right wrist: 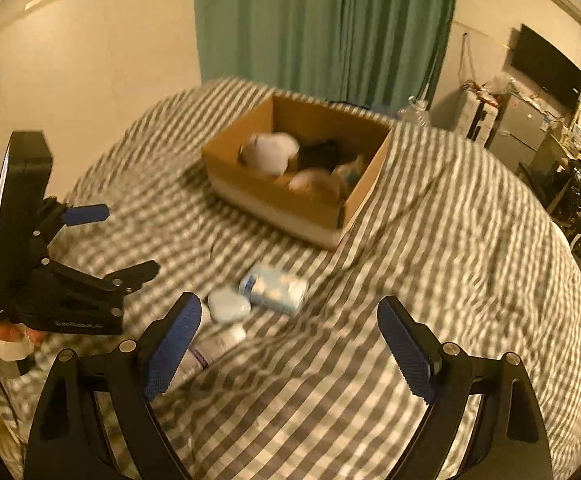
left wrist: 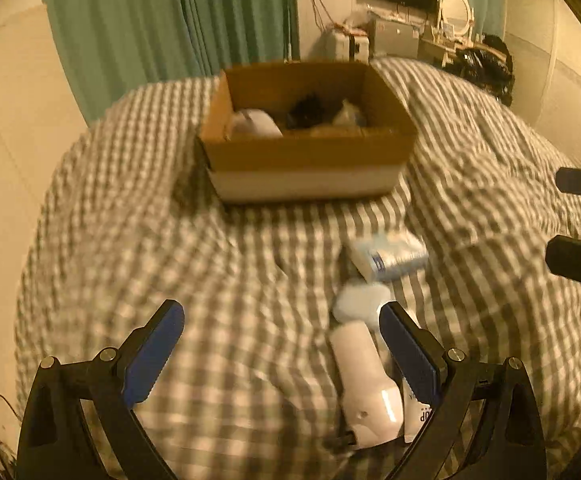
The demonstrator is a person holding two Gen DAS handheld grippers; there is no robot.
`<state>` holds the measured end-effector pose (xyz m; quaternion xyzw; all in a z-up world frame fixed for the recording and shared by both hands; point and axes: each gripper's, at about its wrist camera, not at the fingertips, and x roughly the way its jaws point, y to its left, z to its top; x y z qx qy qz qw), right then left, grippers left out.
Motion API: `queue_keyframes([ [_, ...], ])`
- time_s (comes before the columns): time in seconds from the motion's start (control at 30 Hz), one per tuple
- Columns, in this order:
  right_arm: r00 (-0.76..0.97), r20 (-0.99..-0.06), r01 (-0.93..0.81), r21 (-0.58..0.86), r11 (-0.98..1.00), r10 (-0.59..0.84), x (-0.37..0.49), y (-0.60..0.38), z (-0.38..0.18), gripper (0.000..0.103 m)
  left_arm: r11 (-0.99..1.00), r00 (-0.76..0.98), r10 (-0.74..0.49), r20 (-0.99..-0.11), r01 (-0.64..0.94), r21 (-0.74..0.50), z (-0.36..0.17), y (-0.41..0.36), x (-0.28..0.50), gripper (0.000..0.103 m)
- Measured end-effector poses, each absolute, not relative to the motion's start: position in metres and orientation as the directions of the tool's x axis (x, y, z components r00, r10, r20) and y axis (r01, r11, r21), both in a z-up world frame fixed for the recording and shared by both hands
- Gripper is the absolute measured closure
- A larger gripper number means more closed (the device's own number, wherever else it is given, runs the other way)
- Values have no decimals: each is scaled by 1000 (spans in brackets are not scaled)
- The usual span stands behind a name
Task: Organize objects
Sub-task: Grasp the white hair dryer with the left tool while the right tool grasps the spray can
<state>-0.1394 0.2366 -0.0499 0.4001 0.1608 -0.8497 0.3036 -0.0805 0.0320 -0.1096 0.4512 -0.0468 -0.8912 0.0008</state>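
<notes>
Left hand-held gripper (left wrist: pixel 282 356), lower centre of the left wrist view: jaws spread wide, nothing between the pads. The white bottle (left wrist: pixel 364 380) lies on the bed just inside its right-hand finger, apparently not gripped; whether the finger touches it cannot be told through the blur.

Right hand-held gripper (right wrist: pixel 290 348), lower centre of the right wrist view: jaws likewise wide apart and empty, bare checked bedding (right wrist: pixel 330 380) showing between them. The left unit appears again at the left edge of this view, held by a hand (right wrist: pixel 6 338).

Loose items, all on the bed just beyond the fingertips: the bottle, lying on its side; a tube (left wrist: pixel 416 416) close beside it, partly hidden behind the finger; a small pale rounded case (left wrist: pixel 360 300) just above the bottle; and a soft blue-and-white pack (left wrist: pixel 388 256) slightly farther out.

Box (left wrist: pixel 306 156), upper centre: open cardboard, resting on the bed well beyond the loose items, already containing several white and dark things too blurred to identify.

Handling, as judged: the bottle looks light, rigid and smooth, so it may roll or slip; a grip across the middle of its body seems safest. The pack looks light and yielding, and should tolerate a squeeze across its short side. The case is low and rounded, probably best taken across its width. The soft bedding will give under downward pressure.
</notes>
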Motion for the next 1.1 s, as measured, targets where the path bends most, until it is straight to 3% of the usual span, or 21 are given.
queue_keyframes([
  [0.3,-459,-809,661,-35,-750,-366,-136,228,-84,13,-986,-515,-24,-857,-131,106,-148,54,-72,2],
  [0.4,-440,-817,657,-10,-754,-373,-136,228,-88,13,-979,-470,-31,-882,-163,122,-165,61,-72,7],
  [0.5,-420,-826,657,9,-754,-375,-132,227,-94,13,-974,-433,6,-901,-207,93,-176,68,-72,24],
  [0.57,-416,-832,656,5,-754,-367,-129,227,-97,13,-963,-404,33,-914,-259,79,-182,76,-70,47],
  [0.67,-414,-836,649,7,-761,-360,-125,228,-99,13,-958,-407,18,-913,-268,101,-184,80,-67,54],
  [1.1,-397,-853,621,22,-783,-339,-113,220,-110,13,-986,-535,156,-831,-141,-94,-122,26,-44,59],
])
